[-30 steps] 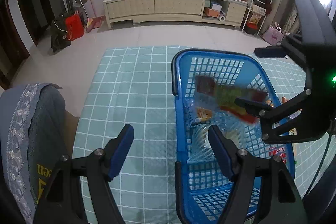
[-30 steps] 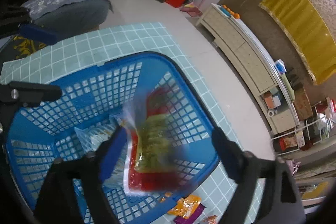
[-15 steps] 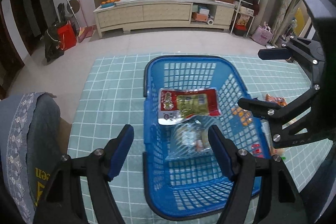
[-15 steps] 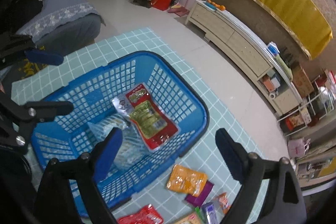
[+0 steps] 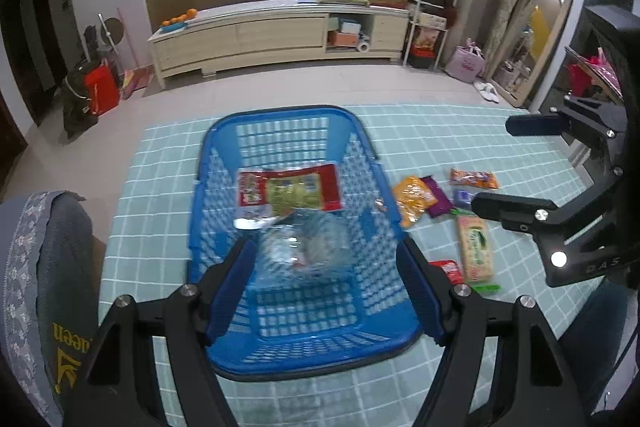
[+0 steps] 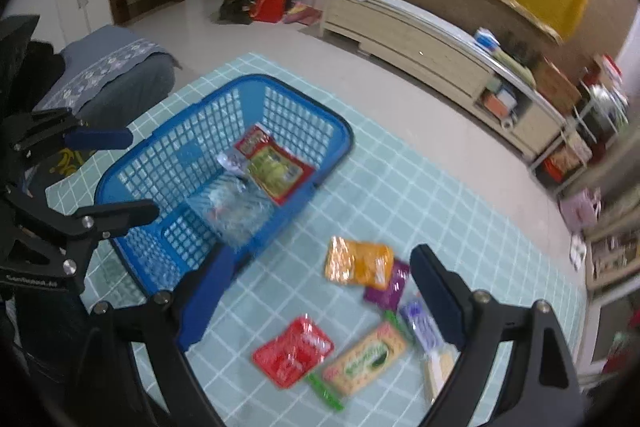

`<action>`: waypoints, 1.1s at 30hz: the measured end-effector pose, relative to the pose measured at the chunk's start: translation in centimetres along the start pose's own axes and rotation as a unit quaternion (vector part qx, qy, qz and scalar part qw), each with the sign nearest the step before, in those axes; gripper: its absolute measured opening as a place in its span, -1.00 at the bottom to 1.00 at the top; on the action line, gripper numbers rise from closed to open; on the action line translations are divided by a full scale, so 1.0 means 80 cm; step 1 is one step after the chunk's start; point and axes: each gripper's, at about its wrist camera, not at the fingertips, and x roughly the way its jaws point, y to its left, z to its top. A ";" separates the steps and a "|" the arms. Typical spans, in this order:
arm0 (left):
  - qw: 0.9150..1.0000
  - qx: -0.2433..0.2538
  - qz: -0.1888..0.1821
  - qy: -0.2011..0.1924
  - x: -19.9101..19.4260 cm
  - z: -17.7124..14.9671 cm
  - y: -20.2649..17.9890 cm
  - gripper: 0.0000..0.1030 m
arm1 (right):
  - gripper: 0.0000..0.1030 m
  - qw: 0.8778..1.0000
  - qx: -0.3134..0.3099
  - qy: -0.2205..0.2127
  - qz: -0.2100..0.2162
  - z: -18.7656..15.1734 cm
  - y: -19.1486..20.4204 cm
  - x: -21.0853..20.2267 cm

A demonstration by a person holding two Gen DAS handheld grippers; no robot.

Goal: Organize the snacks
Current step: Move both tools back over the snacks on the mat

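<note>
**Blue basket part-filled, loose snacks waiting**

Blue basket is sitting on the checked surface, holding a red-yellow packet and a clear bag. Both tools are hanging wide and empty: right tool above the loose snacks, left tool over the basket. Next pick is probably the orange pouch; descend straight, pinching one edge, avoiding the purple packet tucked beneath.

A home living room: long sideboard, tiled floor.
</note>
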 end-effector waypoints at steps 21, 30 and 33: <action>0.997 0.061 -0.045 -0.018 0.000 -0.029 -0.138 0.38 | 0.79 0.992 0.124 -0.001 -0.019 -0.135 -0.079 -0.052; 0.994 0.095 -0.046 0.023 0.045 -0.063 -0.192 0.38 | 0.79 0.981 0.194 -0.003 -0.006 -0.202 -0.102 -0.044; 0.994 0.093 -0.050 0.035 0.063 -0.070 -0.200 0.38 | 0.79 0.979 0.206 0.004 -0.006 -0.220 -0.105 -0.031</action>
